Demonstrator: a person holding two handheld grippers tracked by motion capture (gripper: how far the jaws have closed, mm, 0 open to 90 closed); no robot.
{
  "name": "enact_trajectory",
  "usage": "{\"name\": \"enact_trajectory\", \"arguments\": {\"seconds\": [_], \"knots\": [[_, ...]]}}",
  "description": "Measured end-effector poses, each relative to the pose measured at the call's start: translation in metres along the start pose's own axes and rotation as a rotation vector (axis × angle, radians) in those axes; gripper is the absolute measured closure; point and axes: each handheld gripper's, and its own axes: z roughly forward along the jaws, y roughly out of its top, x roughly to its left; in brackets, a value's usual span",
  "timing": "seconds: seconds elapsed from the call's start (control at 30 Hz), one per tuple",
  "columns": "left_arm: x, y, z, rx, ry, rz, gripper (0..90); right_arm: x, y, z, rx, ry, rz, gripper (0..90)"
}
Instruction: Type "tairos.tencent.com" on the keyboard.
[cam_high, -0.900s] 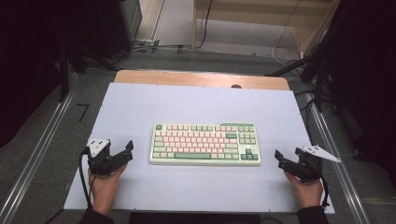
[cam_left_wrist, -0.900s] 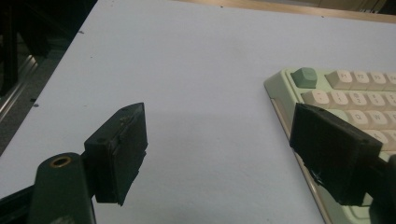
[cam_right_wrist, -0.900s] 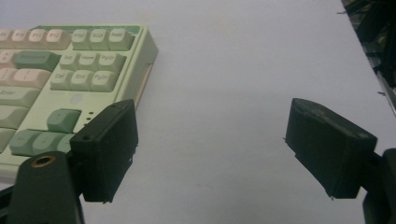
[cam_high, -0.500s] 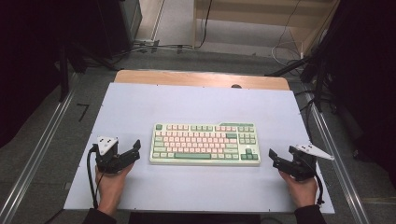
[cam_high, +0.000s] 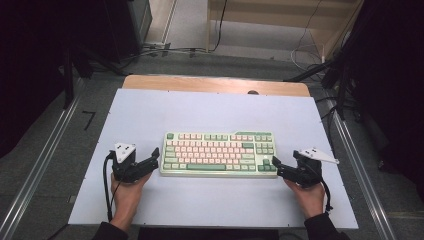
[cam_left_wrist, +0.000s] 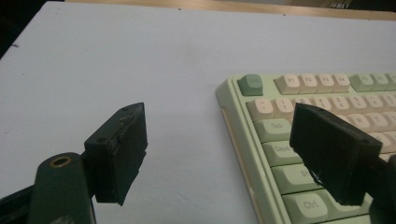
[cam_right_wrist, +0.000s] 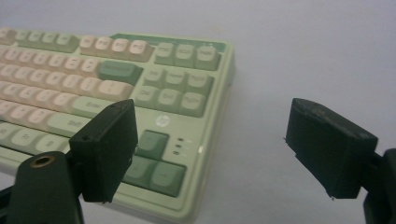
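A pale green keyboard (cam_high: 220, 152) with pink and green keys lies flat in the middle of the white table top (cam_high: 210, 112). My left gripper (cam_high: 154, 157) is at its left end, with the jaws open. In the left gripper view, the left gripper (cam_left_wrist: 224, 154) straddles the left edge of the keyboard (cam_left_wrist: 299, 93), one jaw over the keys and one over bare table. My right gripper (cam_high: 276, 165) is open at the keyboard's front right corner. In the right gripper view, the right gripper (cam_right_wrist: 215, 149) has that corner of the keyboard (cam_right_wrist: 177, 93) between its jaws. Neither pair of pads presses on it.
A wooden strip (cam_high: 215, 84) runs along the far edge of the table, with a small dark spot (cam_high: 252, 92) on it. Metal rails (cam_high: 45, 160) flank both sides. Cables (cam_high: 165, 50) lie on the floor behind the table.
Both hands have slid inward toward the keyboard, the left gripper to the right and the right gripper to the left. The keyboard has not moved.
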Motion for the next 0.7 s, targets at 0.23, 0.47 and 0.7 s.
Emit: {"name": "enact_trajectory", "arguments": {"seconds": [0.23, 0.47, 0.7], "knots": [[-0.01, 0.005, 0.009, 0.006, -0.025, -0.001, 18.7, 0.013, 0.01, 0.008, -0.001, 0.061, -0.015, 10.5], [-0.015, 0.011, 0.016, 0.001, -0.027, -0.007, 17.2, 0.023, 0.018, 0.013, -0.007, 0.084, -0.028, 10.0], [-0.02, 0.016, 0.023, 0.003, -0.048, -0.019, 16.4, 0.029, 0.024, 0.02, -0.008, 0.106, -0.036, 11.9]]}}
